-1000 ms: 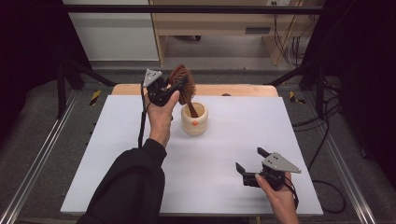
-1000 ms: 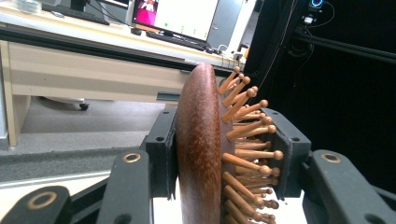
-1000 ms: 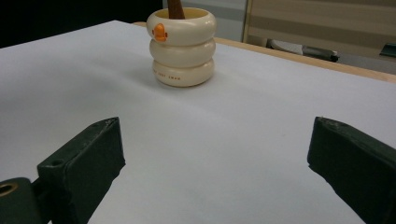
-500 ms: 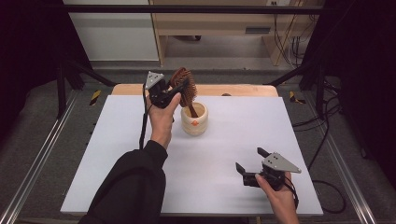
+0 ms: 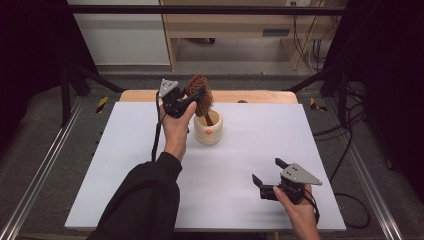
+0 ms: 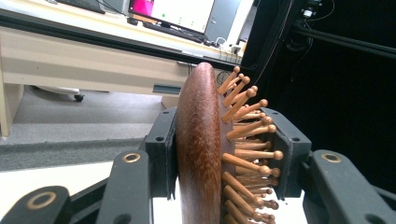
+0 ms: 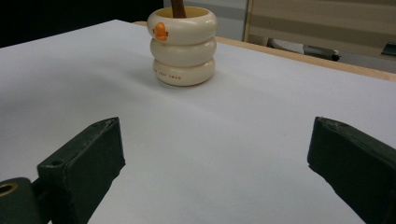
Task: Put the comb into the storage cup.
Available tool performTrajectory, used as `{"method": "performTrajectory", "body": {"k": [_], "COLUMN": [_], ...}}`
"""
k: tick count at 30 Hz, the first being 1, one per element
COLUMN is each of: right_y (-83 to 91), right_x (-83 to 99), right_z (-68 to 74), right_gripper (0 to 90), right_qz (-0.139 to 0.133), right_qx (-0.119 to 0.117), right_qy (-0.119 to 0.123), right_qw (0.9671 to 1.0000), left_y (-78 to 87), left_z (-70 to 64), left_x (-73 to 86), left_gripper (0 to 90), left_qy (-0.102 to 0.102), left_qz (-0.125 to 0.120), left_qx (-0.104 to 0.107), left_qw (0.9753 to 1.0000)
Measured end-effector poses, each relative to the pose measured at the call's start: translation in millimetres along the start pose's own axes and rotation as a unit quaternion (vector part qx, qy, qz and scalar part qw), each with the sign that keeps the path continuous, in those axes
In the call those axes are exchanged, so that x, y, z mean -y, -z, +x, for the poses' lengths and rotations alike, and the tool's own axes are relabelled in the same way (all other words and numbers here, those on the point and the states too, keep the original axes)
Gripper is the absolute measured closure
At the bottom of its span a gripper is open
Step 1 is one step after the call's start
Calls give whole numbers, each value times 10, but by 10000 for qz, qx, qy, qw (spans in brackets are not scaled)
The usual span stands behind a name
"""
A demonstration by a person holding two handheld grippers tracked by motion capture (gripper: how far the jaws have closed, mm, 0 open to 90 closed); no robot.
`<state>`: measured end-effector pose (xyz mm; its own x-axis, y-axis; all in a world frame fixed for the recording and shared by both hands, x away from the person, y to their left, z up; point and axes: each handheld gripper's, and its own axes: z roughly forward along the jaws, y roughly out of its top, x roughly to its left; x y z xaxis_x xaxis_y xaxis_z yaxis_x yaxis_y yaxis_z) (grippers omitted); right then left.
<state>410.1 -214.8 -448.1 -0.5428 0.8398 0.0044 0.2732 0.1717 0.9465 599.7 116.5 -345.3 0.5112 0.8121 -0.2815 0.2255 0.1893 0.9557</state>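
A table (image 5: 260, 96) with a pale wooden top is carrying a large white sheet (image 5: 150, 165) that is covering nearly all of it, leaving only a strip of wood showing along the far edge. A cream, ringed cup (image 5: 208, 128) with a small orange mark on its side is standing upright on the sheet, toward the far middle. The brown handle of a wooden brush (image 5: 201, 97) is sitting inside the cup. The table is standing on a grey floor (image 5: 45, 165).

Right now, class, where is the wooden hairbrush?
High view, far centre: the wooden hairbrush stands handle-down in the cream cup, its head clamped by the left hand-held gripper.
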Motion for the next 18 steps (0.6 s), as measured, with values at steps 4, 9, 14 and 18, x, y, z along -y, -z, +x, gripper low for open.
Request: {"method": "performTrajectory", "body": {"k": [4,9,14,18], "right_y": [0,-1,-2,-2], "right_x": [0,1,2,3], "right_z": [0,0,-3,-4], "right_gripper": [40,40,40,40], "right_qz": [1,4,7,11], "right_qx": [-4,-12,-12,-17], "right_qy": [-3,-5,3,0], "right_qw": [10000,10000,10000,10000], "left_y": [-12,-25,-42,-53], "left_z": [-3,-13,-24,-24], "left_x": [30,49,73,86], "left_gripper": [513,513,513,513], "left_qy": [45,66,79,32], "left_qz": [19,19,43,75], "left_qx": [9,27,43,34], "left_qw": [10000,10000,10000,10000]}}
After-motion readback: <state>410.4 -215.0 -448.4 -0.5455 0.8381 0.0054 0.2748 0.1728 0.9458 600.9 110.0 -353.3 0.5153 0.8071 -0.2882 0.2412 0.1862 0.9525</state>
